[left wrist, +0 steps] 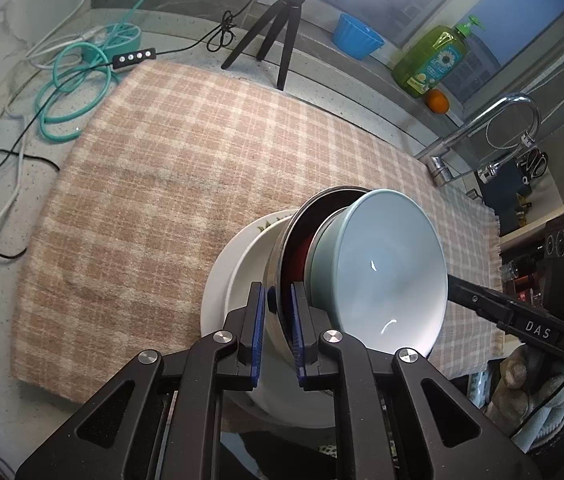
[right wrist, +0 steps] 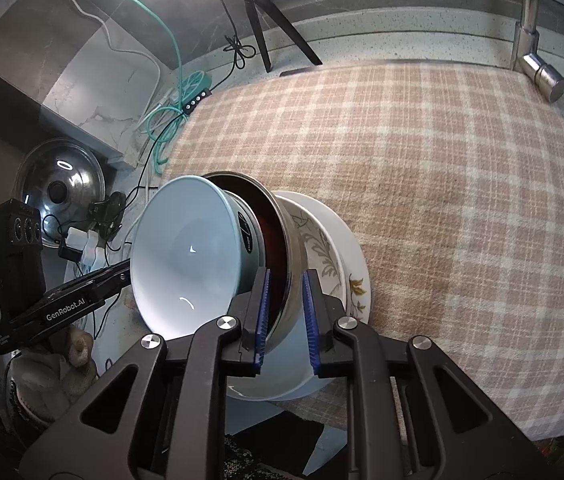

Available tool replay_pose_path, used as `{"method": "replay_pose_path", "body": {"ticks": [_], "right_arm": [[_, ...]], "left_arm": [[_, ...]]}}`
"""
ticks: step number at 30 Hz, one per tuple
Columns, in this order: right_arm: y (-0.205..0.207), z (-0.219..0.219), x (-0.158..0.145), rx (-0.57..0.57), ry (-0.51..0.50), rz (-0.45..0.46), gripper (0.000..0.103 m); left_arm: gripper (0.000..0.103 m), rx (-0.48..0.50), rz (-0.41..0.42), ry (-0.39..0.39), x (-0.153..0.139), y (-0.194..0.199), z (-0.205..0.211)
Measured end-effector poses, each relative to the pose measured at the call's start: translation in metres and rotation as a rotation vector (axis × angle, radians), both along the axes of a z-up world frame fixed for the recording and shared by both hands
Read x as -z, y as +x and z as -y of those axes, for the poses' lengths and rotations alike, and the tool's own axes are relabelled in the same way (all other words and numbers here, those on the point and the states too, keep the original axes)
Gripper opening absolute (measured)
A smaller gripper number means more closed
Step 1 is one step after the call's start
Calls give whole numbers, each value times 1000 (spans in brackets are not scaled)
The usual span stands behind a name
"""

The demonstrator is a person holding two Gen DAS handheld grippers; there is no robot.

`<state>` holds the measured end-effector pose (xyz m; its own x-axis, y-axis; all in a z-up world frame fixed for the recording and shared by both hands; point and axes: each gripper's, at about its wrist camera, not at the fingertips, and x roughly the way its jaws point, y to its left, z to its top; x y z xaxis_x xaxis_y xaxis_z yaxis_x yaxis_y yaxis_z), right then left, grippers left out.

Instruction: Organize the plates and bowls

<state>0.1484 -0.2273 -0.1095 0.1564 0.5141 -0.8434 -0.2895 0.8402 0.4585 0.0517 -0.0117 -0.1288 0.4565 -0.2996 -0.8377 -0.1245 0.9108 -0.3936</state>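
Observation:
A steel bowl (left wrist: 278, 264) (right wrist: 294, 248) with a pale blue bowl (left wrist: 382, 264) (right wrist: 186, 248) nested in it is tipped on its side above stacked white plates (left wrist: 222, 280) (right wrist: 346, 264), one with a leaf pattern. The plates rest on a plaid cloth (left wrist: 162, 160) (right wrist: 442, 160). My left gripper (left wrist: 277, 320) is shut on the steel bowl's rim, one pad inside and one outside. My right gripper (right wrist: 287, 312) straddles the same rim from the opposite side. Its jaws stand slightly wider, and the pads are not pressing on the rim.
A black tripod (left wrist: 282, 28), a teal cable coil (left wrist: 74, 80) and a blue cup (left wrist: 356, 40) line the back of the counter. A faucet (left wrist: 482, 128), a green soap bottle (left wrist: 430, 60) and an orange (left wrist: 437, 101) are at the right. A steel pot lid (right wrist: 60, 184) lies off the cloth.

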Motion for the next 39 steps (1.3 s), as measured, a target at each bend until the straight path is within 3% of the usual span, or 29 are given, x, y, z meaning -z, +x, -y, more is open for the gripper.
{"method": "replay_pose_path", "body": {"ticks": [3, 5, 7, 9, 16, 20, 23, 26, 31, 33, 37, 39], "right_arm": [[-1, 4, -5, 10, -6, 24, 36], [-2, 8, -8, 14, -2, 31, 36], [-2, 10, -10, 19, -3, 36, 38], [-4, 13, -14, 27, -8, 52, 45], [-11, 21, -31, 35, -28, 119, 51], [-18, 25, -41, 34, -43, 157, 54], [-23, 27, -46, 34, -43, 170, 55], [-29, 28, -51, 31, -64, 201, 63], [-42, 31, -62, 25, -99, 271, 67], [-48, 34, -69, 33, -113, 313, 79], [-59, 39, -85, 51, -133, 384, 83], [-64, 41, -92, 56, -144, 420, 89]], "left_arm": [[11, 6, 11, 19, -4, -1, 0], [14, 8, 16, 25, -6, -1, -1], [24, 7, 25, 38, -9, -3, -2], [25, 6, 33, 53, -11, -6, -2], [25, -5, 95, 122, -32, -22, -1], [37, 2, 145, 171, -48, -30, 6], [37, 8, 169, 184, -56, -35, 11], [38, 16, 186, 204, -62, -40, 15], [56, 19, 221, 236, -72, -50, 22], [62, 8, 236, 249, -77, -55, 24], [76, -19, 262, 312, -87, -63, 31], [77, -33, 277, 346, -93, -67, 35]]}}
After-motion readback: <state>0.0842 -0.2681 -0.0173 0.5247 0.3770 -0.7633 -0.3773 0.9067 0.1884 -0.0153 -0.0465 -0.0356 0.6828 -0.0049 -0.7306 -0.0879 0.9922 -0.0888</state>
